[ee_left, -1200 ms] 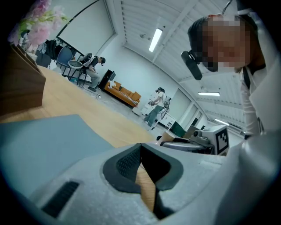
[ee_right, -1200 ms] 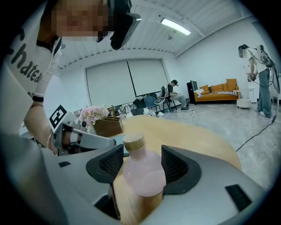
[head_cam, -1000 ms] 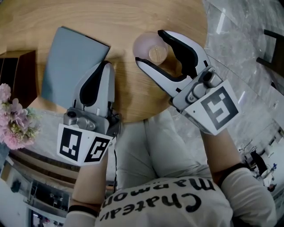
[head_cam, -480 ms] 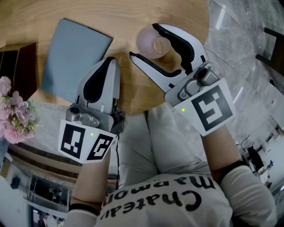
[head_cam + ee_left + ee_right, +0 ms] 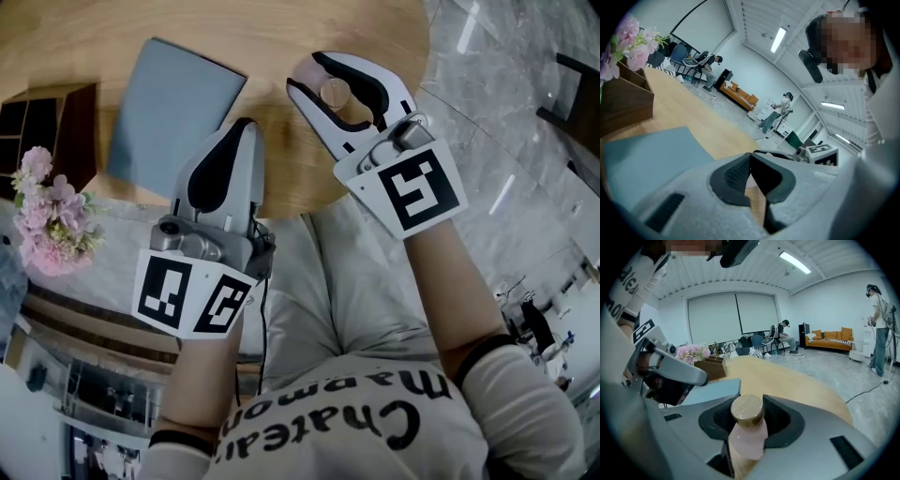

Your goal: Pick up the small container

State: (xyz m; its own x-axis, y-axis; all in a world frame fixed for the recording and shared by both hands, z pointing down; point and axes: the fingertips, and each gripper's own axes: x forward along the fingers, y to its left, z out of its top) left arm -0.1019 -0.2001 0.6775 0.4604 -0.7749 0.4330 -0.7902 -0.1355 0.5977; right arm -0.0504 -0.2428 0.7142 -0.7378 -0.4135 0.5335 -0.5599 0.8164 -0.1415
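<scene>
Slip risk: right gripper (image 5: 309, 73) closing on the small container (image 5: 335, 92) at top centre of the head view, pads meeting only its round wooden cap (image 5: 746, 408), so the pink body may pivot or topple on the bench (image 5: 281, 28) at lift; left gripper (image 5: 246, 124) has jaws together, empty.

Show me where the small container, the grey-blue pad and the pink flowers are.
small container (image 5: 747, 439): right gripper view, on its pink body below the wooden cap.
grey-blue pad (image 5: 173, 112): head view, on the middle of its top face.
pink flowers (image 5: 52, 225): head view, on the centre of the bunch.
</scene>
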